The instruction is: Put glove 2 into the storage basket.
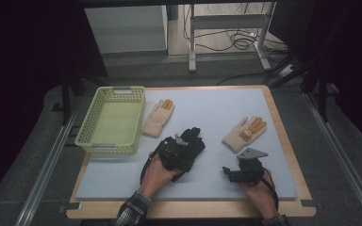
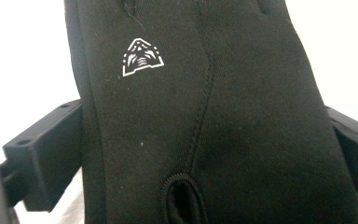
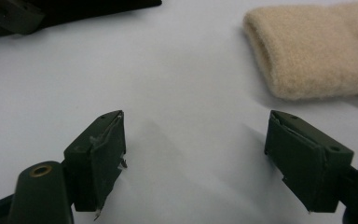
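High view: left tongs point(image 1: 185, 141) over black glove point(image 1: 195, 141) mid-bench, right of yellow basket point(image 1: 87, 136).
Left gripper view: jaws wide, straddling glove point(image 2: 205, 116), contact unclear.
Right gripper view: right tongs point(image 3: 193, 154) wide open, empty, near beige glove point(image 3: 317, 51).

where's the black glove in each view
high view: black glove at table centre, partly under the left gripper.
left gripper view: its back with a white logo lies between the two fingers.
right gripper view: a dark strip at the top left edge.
shared landmark: the pale mat under it.
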